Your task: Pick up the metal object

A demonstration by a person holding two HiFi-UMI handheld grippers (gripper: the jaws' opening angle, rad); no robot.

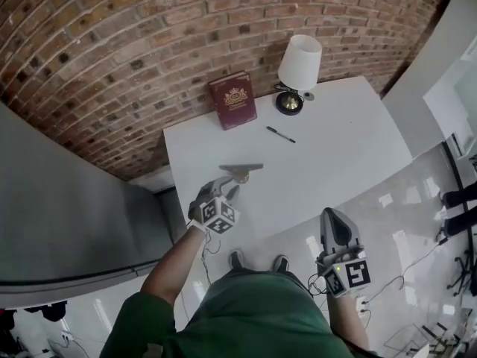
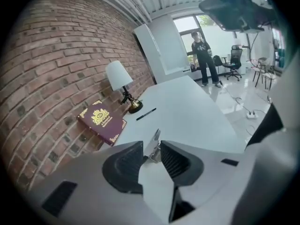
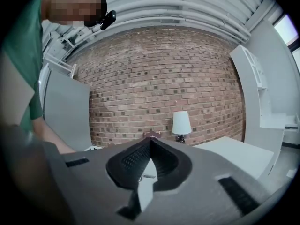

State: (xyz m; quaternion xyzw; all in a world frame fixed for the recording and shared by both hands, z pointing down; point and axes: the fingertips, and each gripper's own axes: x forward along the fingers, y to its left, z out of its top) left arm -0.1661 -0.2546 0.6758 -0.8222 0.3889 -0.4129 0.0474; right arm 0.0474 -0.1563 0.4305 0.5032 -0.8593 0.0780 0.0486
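Note:
The metal object [image 1: 242,169], a flat grey blade with a small handle, is at the near middle of the white table [image 1: 335,155]. My left gripper [image 1: 227,187] reaches it from the near side. In the left gripper view that gripper [image 2: 151,146] is shut on the metal object [image 2: 153,142], whose blade sticks out forward between the jaws. I cannot tell whether the object rests on the table or hangs just above it. My right gripper [image 1: 333,218] hangs off the table's near edge, over the floor, shut with nothing in it [image 3: 150,142].
A dark red book [image 1: 232,99] leans at the brick wall at the back. A white-shaded lamp [image 1: 298,69] stands to its right and a black pen [image 1: 281,134] lies in front. In the left gripper view a person [image 2: 202,57] stands beyond the table.

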